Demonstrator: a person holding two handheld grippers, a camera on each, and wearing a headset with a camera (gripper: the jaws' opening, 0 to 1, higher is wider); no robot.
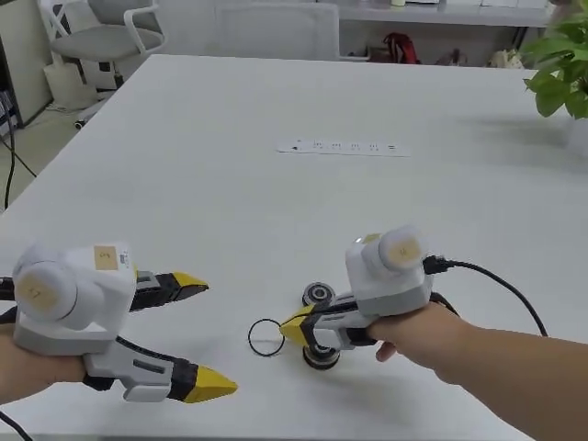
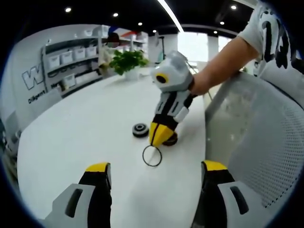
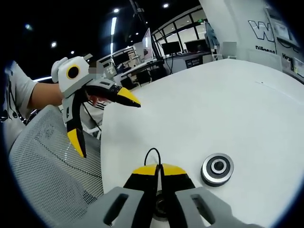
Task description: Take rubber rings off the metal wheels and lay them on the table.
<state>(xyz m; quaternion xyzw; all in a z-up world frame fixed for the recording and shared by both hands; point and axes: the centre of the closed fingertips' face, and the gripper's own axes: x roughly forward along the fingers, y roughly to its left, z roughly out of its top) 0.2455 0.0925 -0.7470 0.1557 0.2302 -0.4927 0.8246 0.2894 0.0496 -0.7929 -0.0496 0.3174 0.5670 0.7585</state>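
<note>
Black rubber ring in the tight grip of the right tool; left tool wide, empty.

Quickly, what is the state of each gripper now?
Left gripper: open, holding nothing.
Right gripper: shut on the thin black rubber ring, at its edge.
</note>
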